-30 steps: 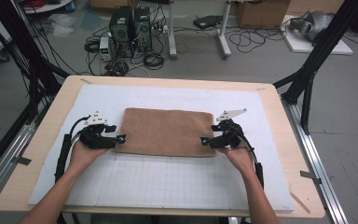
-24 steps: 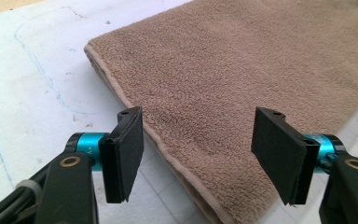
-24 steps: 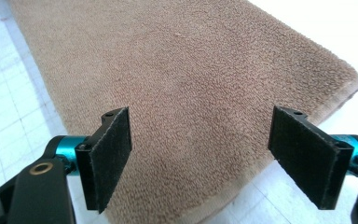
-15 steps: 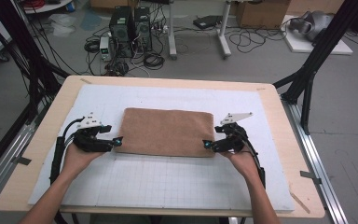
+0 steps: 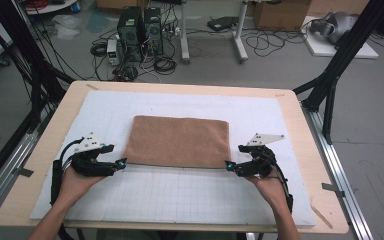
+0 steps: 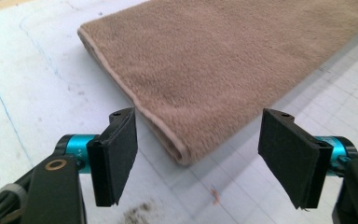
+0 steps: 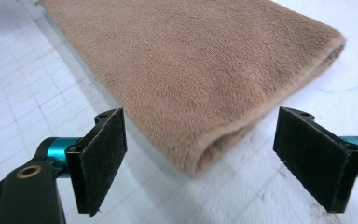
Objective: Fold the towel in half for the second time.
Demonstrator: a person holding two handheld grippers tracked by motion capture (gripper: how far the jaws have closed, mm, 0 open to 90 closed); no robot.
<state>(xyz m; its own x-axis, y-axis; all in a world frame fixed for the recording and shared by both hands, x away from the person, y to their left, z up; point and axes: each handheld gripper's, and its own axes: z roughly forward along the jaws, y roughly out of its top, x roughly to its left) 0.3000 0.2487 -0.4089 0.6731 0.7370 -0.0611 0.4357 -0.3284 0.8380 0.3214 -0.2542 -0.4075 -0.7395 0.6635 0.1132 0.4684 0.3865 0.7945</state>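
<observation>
High view: the folded brown towel (image 5: 178, 141) lies between the left hand-held gripper (image 5: 121, 163) and right hand-held gripper (image 5: 228, 165), both released, jaws just opened, touching nothing.

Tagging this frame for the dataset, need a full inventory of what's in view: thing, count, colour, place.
towel: 1, brown, folded flat, mid-mat between the two grippers
mat: 1, white with a grid, covers most of the table
table: 1, light wood, mat on top
computer towers: 2, black, on the floor beyond the table
cables: many, black, loose on the floor
cardboard box: 1, brown, floor, far right
left gripper: 1, black with teal, jaws just been opening, nothing between them, at the towel's near-left corner
right gripper: 1, black with teal, jaws open and empty, at the towel's near-right corner
hands: 2, one on each gripper
</observation>
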